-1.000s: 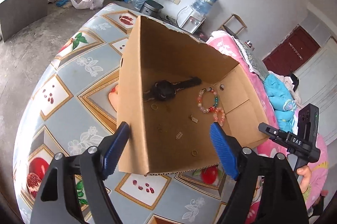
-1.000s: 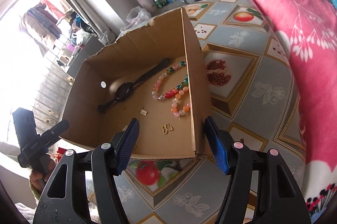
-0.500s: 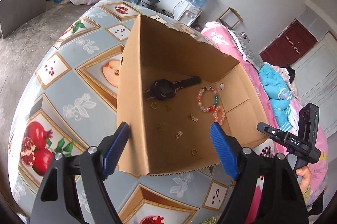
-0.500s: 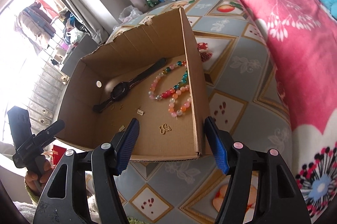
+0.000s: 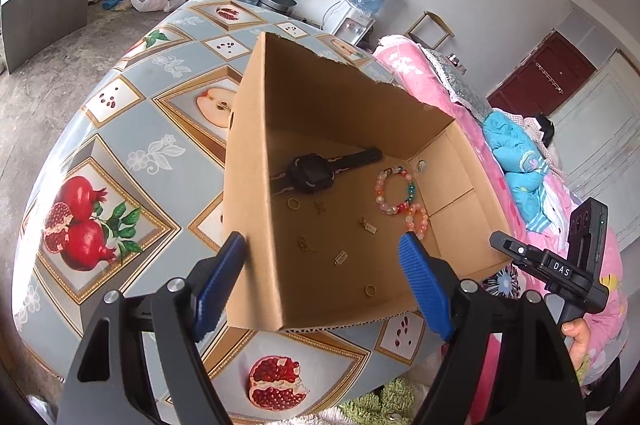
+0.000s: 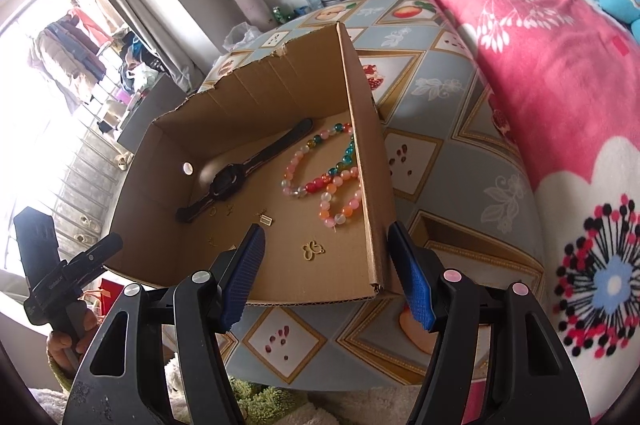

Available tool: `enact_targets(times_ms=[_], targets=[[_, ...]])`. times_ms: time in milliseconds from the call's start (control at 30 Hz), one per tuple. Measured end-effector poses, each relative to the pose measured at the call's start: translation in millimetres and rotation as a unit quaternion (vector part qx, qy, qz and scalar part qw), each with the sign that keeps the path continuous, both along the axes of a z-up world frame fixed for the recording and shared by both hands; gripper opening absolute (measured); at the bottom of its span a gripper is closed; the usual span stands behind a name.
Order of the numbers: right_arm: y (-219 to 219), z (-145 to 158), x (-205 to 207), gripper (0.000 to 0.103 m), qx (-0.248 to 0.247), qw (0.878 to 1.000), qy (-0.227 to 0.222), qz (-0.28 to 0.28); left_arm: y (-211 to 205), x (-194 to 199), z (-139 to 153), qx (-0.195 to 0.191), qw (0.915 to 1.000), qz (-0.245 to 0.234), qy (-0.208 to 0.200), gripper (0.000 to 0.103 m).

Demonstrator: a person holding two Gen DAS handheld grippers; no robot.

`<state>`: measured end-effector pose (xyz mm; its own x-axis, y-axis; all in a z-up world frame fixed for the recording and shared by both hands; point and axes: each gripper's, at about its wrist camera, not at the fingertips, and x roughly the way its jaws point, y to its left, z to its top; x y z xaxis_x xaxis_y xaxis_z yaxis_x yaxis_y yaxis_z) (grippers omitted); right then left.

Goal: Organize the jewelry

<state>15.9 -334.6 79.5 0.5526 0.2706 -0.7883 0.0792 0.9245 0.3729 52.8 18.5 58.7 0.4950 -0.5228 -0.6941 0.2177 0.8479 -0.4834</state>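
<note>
An open cardboard box point(image 5: 344, 113) stands on the fruit-patterned table point(image 5: 132, 129) near its front edge. Inside lie a black watch point(image 5: 312, 173), bead bracelets point(image 5: 394, 193) and several small gold pieces, among them a ring point(image 5: 370, 290). My left gripper point(image 5: 324, 249) is open and straddles the box's near left corner, one finger outside the tall side wall, the other inside. In the right wrist view the box point(image 6: 256, 105), watch point(image 6: 228, 181), bracelets point(image 6: 320, 181) and a butterfly charm point(image 6: 312, 249) show. My right gripper point(image 6: 326, 257) is open astride the right wall.
A pink flowered blanket point(image 6: 540, 45) lies along the table's right side. A green shaggy rug point(image 5: 380, 401) shows below the table's front edge. Beyond the table are water bottles, bags and a clothes rack by the window. Each view shows the other hand-held gripper beside the box.
The box has kept its place between both pairs of fingers while the table pattern slid away under it. Box and grippers have come together toward the table's front edge.
</note>
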Motion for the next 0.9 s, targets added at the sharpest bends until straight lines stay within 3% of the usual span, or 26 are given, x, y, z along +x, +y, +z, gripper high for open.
enact_targets(times_ms=[67,167,267,367,500,633,700,800,900], targets=[[-1,3,-8,0.065,-0.012,1.000,-0.010,-0.011,1,-11,9,0.029,0.9989,0.020,-0.030,0.077],[-5,18,-24,0.067,-0.057,0.996,-0.037,-0.053,0,-31,32,0.091,0.9900,0.054,-0.094,0.080],[2,41,-43,0.079,-0.090,0.990,-0.084,-0.065,-9,-47,52,0.108,0.9826,0.061,-0.138,0.094],[21,65,-54,0.090,-0.122,0.981,-0.138,-0.052,-22,-61,71,0.115,0.9735,0.057,-0.189,0.098],[49,91,-62,0.095,-0.165,0.964,-0.206,-0.032,-42,-72,92,0.149,0.9565,0.077,-0.239,0.098],[64,108,-67,0.095,-0.173,0.946,-0.273,-0.035,-52,-84,106,0.185,0.9317,0.117,-0.290,0.098],[68,113,-68,0.095,-0.180,0.938,-0.293,-0.043,-53,-82,111,0.195,0.9294,0.131,-0.285,0.098],[69,109,-66,0.095,-0.169,0.941,-0.291,-0.037,-53,-78,108,0.213,0.9318,0.145,-0.256,0.098],[67,95,-57,0.095,-0.141,0.961,-0.237,-0.011,-53,-68,88,0.216,0.9501,0.137,-0.179,0.098]])
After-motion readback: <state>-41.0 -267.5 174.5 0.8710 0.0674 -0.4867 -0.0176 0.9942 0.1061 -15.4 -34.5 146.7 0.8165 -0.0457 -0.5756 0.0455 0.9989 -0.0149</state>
